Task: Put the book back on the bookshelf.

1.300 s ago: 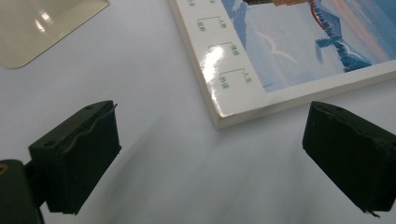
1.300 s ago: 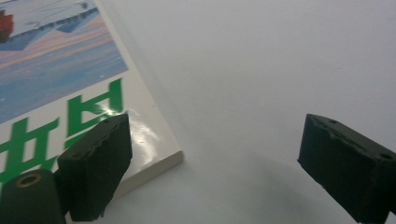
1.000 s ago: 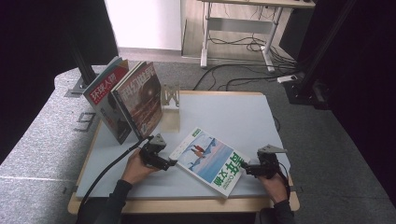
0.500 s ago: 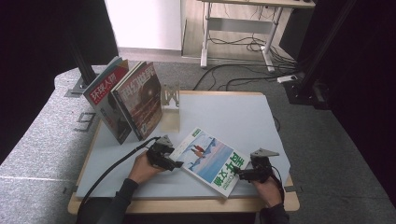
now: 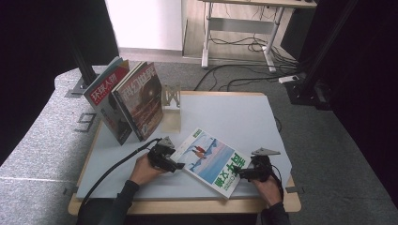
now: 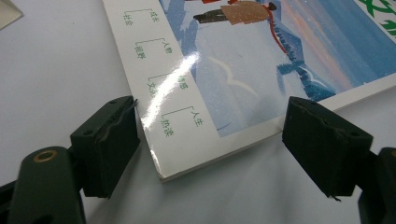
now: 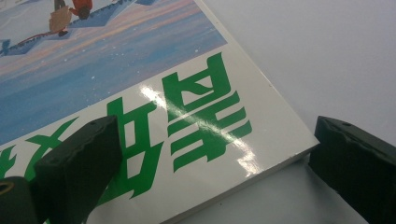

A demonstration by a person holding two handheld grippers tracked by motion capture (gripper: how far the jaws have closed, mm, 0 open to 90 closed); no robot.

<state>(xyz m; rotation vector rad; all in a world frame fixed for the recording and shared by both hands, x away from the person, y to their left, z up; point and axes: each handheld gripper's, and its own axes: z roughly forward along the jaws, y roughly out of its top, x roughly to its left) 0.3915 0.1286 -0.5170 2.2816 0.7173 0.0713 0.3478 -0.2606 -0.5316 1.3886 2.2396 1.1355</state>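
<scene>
Glossy blue-covered magazine [image 5: 211, 160] flat, lower centre of frame, on white table [image 5: 244, 117]. Left gripper [image 5: 177, 166] wide open, corner between jaws, unpressed. Right gripper [image 5: 237, 172] just opening, astride opposite corner, gripping nothing. Risk: slick cover slides, corners slip out.

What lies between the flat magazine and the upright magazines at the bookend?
In the high view, only bare white table separates the flat magazine from the upright magazines leaning by the metal bookend.

The magazine [image 7: 140, 107] is cut off by the frame's edges.
</scene>
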